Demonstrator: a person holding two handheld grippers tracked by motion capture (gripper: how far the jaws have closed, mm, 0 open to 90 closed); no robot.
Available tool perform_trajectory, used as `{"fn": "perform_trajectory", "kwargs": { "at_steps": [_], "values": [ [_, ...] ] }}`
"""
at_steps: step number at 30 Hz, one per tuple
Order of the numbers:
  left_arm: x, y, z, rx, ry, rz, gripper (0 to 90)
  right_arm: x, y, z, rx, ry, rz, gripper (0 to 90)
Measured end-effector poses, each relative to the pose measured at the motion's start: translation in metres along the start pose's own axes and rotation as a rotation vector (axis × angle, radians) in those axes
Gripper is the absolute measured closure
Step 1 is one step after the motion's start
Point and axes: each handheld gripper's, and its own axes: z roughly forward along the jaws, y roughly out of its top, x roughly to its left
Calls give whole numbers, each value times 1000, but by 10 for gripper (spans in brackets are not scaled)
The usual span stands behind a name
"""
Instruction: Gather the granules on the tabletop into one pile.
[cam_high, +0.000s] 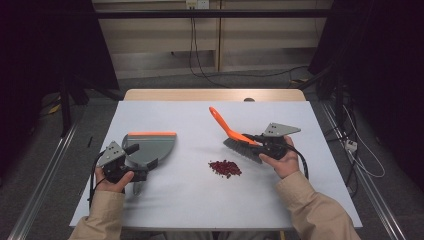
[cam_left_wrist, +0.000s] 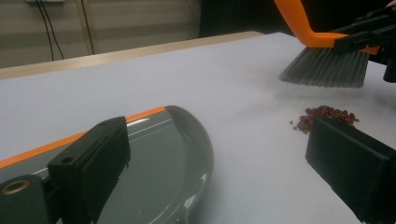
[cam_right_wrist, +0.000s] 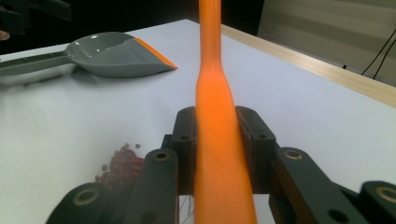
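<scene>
right gripper (cam_high: 260, 144) clamped on orange brush (cam_high: 234, 135), bristles above red beans (cam_high: 225, 168) at right. left gripper (cam_high: 131, 162) jaws wide, over grey dustpan (cam_high: 152, 145) at left.

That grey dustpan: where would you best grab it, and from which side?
Probably by its narrow handle, from the near, person's end: the dustpan lies flat with its orange lip away, and the pan is too wide for jaws. The left gripper sits at that end.
</scene>
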Motion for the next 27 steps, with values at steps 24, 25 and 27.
{"fn": "perform_trajectory", "kwargs": {
  "at_steps": [24,25,27],
  "values": [
    [-1,0,0,-5,-1,-2,62,-10,-16,-17,93,-150,70,707],
    [-1,0,0,-5,-1,-1,62,-9,-14,-17,105,-163,65,706],
    [-1,1,0,-7,0,-3,62,-8,-12,-17,126,-162,78,703]
  ]
}}
